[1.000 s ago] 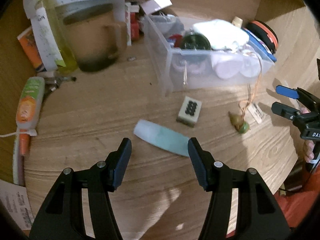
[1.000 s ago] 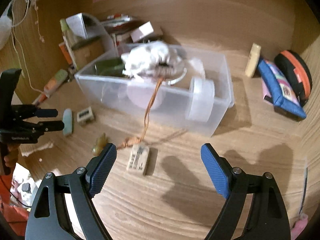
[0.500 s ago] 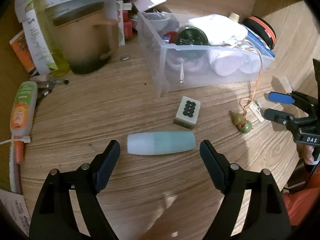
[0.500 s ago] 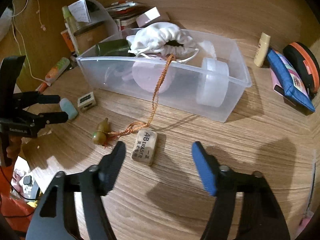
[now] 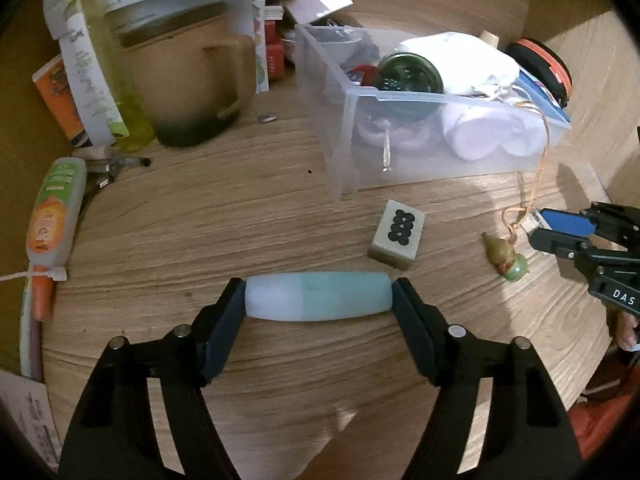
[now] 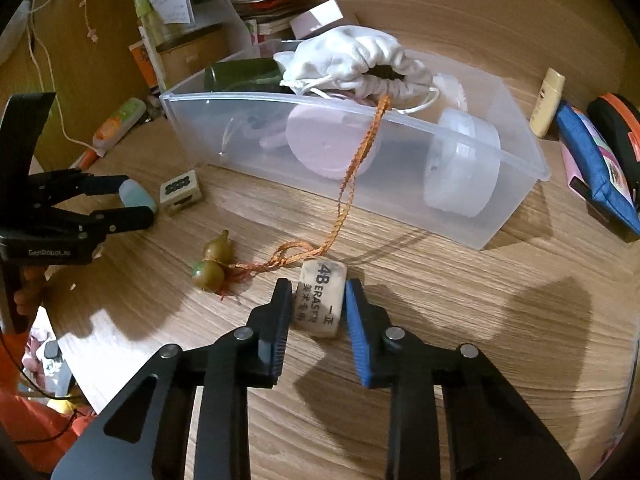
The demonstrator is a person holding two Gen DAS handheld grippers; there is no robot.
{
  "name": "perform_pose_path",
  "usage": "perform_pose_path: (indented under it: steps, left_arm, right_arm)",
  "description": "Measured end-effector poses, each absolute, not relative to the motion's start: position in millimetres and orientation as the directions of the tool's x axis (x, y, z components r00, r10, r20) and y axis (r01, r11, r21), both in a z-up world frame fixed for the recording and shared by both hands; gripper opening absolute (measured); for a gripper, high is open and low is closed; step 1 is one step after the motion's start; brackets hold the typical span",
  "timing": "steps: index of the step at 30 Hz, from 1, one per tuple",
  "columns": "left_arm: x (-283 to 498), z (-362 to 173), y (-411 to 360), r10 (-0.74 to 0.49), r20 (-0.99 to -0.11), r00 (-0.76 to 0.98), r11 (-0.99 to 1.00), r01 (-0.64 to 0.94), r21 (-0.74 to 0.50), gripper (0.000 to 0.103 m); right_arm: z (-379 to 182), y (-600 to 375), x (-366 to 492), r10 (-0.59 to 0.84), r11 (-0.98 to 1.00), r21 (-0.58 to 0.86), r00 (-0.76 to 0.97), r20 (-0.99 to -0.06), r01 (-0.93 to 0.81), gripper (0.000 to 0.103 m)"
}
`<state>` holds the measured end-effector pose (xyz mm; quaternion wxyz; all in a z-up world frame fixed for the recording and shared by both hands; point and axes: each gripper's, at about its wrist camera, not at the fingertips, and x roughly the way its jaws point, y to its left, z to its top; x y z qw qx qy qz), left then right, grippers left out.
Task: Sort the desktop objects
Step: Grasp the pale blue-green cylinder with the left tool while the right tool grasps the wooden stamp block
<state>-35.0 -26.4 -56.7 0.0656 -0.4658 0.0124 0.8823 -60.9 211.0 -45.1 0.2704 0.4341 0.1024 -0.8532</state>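
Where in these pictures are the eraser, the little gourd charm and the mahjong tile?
eraser (image 6: pixel 320 300): right wrist view, on its printed top face.
gourd charm (image 6: pixel 212 264): right wrist view, on its waist between the bulbs.
mahjong tile (image 5: pixel 400 228): left wrist view, on its dotted face.

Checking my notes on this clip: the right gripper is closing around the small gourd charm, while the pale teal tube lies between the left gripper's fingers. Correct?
Not quite. The right gripper is closing around the cream 4B eraser block, not the small brown-green gourd charm, which lies apart to its left in the right wrist view. The pale teal tube does lie between the left gripper's fingers.
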Motion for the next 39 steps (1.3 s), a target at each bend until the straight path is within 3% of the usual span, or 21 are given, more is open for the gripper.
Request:
perform_pose_path:
  steps: [16,18,25,28,32,39]
  left_arm:
    - [-23,-18,-20,0.126,-0.753,-0.646,-0.991,-0.108,-0.073,0.073]
    - [-25,-13,-23,0.132,-0.74,-0.66,-0.991,-0.111,-0.078,0.073]
    - [-30,6,-16,0.157,-0.698,-0.699,-0.987,-0.122,-0.101,0.073]
    - [-32,12,-14,0.171,-0.685,-0.708,-0.985,-0.126,-0.115,0.073]
    - [-37,18,-10,0.181,-0.676,-0.715,-0.983,-0.129,-0.127,0.073]
    - [-39,17,-2,0.185,-0.677,-0.712,-0.983,-0.136,-0.125,0.073]
  right_arm:
    - [-15,242,-57,-0.378,-0.875,0.096,-0.545,-0.749,0.475,0.022]
    - [-8,243,-56,-0.381,-0.877,0.096,-0.56,-0.735,0.471,0.009]
    - [2,251,-58,-0.378,-0.878,0.085,-0.572,-0.728,0.472,0.009]
    - [-5,252,-60,-0.369,-0.875,0.082,-0.547,-0.752,0.477,0.013]
    - [-19,254,-59,-0.368,-0.87,0.097,-0.506,-0.78,0.483,0.038]
    - [-34,247,-51,-0.342,-0.864,0.064,-0.489,-0.803,0.5,0.039]
